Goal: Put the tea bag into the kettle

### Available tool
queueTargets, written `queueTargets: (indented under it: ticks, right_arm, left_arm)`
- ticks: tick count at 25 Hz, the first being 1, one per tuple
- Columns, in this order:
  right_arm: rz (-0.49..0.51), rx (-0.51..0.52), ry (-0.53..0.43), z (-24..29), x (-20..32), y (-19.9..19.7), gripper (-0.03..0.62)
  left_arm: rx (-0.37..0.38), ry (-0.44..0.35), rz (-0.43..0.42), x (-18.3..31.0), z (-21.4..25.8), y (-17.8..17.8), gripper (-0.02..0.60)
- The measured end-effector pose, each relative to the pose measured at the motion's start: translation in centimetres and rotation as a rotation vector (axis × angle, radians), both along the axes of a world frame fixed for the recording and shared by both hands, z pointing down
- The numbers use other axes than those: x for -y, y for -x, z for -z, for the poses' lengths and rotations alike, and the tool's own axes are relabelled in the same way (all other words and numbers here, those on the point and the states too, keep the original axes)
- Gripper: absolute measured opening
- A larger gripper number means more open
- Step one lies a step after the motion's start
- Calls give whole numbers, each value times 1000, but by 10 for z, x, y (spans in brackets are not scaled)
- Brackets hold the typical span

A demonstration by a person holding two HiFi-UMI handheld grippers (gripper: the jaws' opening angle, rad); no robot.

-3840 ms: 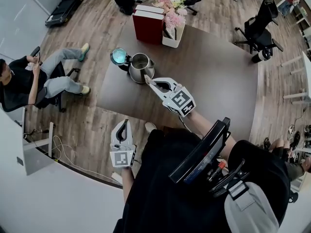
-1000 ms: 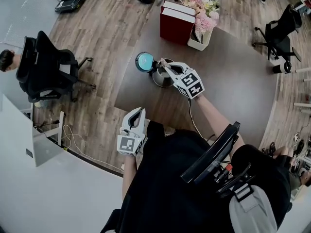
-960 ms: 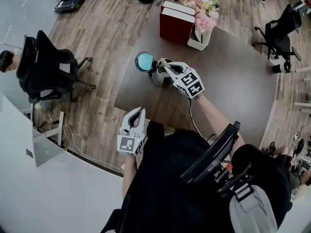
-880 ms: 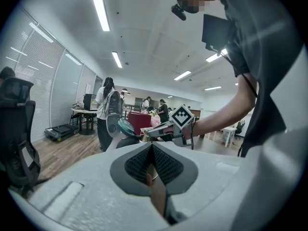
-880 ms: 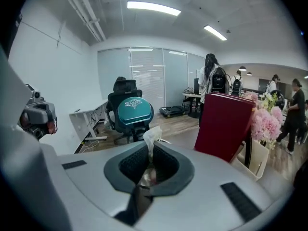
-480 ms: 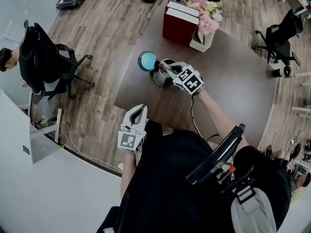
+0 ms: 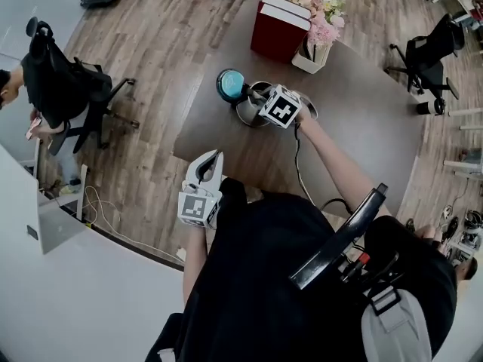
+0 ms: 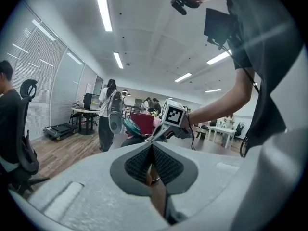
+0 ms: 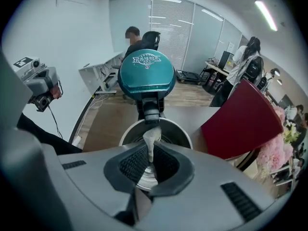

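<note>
The steel kettle (image 7: 251, 105) stands on the dark table with its teal lid (image 7: 229, 83) flipped open. In the right gripper view I look down into the kettle's open mouth (image 9: 155, 134), the lid (image 9: 146, 75) standing up behind it. My right gripper (image 9: 150, 160) is shut on the pale tea bag (image 9: 151, 141), which hangs over the opening. From the head view the right gripper (image 7: 264, 105) points steeply down over the kettle, its marker cube on top. My left gripper (image 7: 209, 167) is shut and empty, held off the table's near edge.
A dark red box (image 7: 277, 26) and a white pot of pink flowers (image 7: 317, 38) stand behind the kettle. A person sits on an office chair (image 7: 66, 89) at the left. Another chair (image 7: 419, 57) stands at the right. The brown table (image 7: 355, 111) stretches to the right.
My right gripper has tipped from nearly level to steeply downward and sunk over the kettle's mouth with the tea bag. The left gripper has stayed where it was.
</note>
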State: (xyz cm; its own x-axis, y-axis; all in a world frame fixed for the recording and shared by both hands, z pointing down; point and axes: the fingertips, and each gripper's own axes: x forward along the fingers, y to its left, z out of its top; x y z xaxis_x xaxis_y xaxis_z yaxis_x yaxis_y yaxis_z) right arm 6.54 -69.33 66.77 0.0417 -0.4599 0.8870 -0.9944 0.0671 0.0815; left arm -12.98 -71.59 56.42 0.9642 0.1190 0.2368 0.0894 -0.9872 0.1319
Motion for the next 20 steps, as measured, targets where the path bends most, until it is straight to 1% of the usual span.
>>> queueTargets:
  ticks: [3,7,11,14,16,20]
  right_arm:
    - [-5,9,19,0,4,1,18]
    - [-28,5,85,-4,-2,-1,18]
    - [-47,-5,66,-7,0,-2,20]
    - [-61,-19,83,-4,-2,-2,20]
    - [-67,-31,83,-3,-2,-2,20]
    - [-75,-31,41,-3,-4,0,21]
  left_arm:
    - [-16,4,-8,6,-1,3,3]
    - [-33,2,-4,15,0,5,3]
    - [-45,10,0,23,0,9,3]
    - [-54,12,-6,27,1,13,3]
    - [-72,18,-20,28,3,16,3]
    - [-102,26,-57,27,6,22,3]
